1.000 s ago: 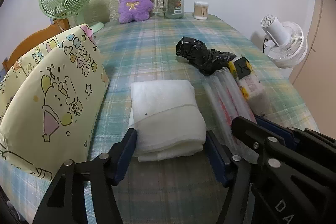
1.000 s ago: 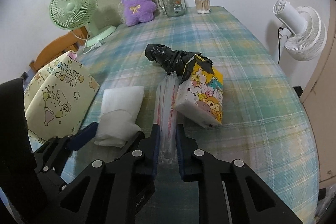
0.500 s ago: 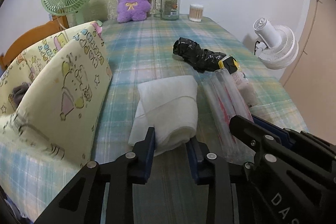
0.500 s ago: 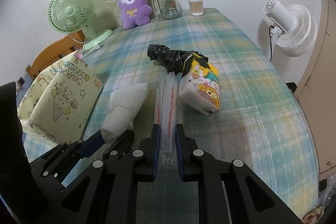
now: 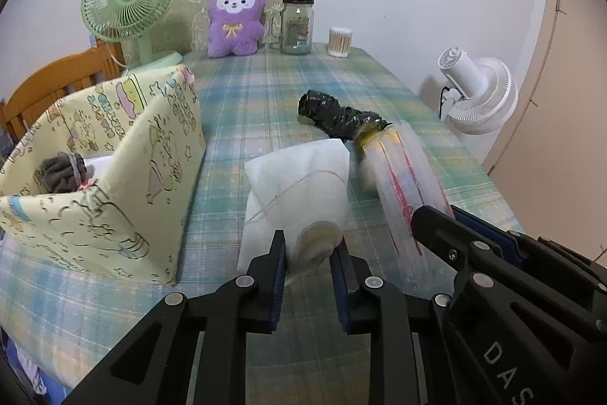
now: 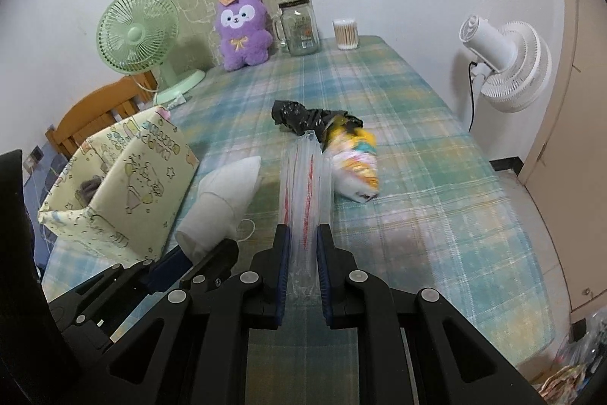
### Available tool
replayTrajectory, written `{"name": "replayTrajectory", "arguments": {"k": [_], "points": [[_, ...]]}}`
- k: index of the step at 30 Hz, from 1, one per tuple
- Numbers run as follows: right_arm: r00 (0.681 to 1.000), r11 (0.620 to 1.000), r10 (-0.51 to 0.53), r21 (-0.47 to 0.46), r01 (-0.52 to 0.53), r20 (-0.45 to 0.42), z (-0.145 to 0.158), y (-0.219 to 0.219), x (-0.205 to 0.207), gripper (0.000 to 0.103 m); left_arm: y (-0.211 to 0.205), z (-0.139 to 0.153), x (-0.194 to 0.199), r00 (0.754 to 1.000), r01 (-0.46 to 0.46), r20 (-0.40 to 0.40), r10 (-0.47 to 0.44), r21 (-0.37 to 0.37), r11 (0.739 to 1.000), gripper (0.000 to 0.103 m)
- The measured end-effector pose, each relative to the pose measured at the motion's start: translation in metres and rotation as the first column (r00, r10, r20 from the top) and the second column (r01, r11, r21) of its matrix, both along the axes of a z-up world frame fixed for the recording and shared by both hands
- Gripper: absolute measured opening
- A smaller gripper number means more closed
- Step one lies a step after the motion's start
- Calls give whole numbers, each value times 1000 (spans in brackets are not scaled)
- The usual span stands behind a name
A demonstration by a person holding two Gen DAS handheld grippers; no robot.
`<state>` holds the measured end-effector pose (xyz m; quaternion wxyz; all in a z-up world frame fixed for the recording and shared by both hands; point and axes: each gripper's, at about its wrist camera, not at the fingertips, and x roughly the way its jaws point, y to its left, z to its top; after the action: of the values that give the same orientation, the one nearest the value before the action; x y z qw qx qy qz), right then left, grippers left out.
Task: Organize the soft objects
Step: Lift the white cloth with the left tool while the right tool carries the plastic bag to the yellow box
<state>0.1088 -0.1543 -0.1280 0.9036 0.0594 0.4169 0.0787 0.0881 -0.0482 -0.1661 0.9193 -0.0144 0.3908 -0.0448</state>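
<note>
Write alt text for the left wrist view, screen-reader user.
The left claw is shut on a folded white cloth, held above a plaid tablecloth. On the left stands an open yellow cartoon-print box; on the right, the right claw grips a clear plastic bag. A purple plush sits at the far wall.

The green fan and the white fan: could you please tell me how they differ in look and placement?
The green fan stands on the table at its far left corner, while the white fan stands beyond the table's right edge. The green fan's grille faces the cameras; the white fan shows its motor housing and back. The green fan has an open wire grille; the white fan has thicker ribbed rings. Both are small round fans.
</note>
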Motion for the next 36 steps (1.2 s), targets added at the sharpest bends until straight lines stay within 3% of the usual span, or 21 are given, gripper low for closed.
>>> {"name": "replayTrajectory", "arguments": {"k": [36], "points": [[972, 999, -44, -20, 50, 230, 108, -4, -36, 17, -4, 106, -36, 978, 49, 200, -58, 53, 997, 21]]}}
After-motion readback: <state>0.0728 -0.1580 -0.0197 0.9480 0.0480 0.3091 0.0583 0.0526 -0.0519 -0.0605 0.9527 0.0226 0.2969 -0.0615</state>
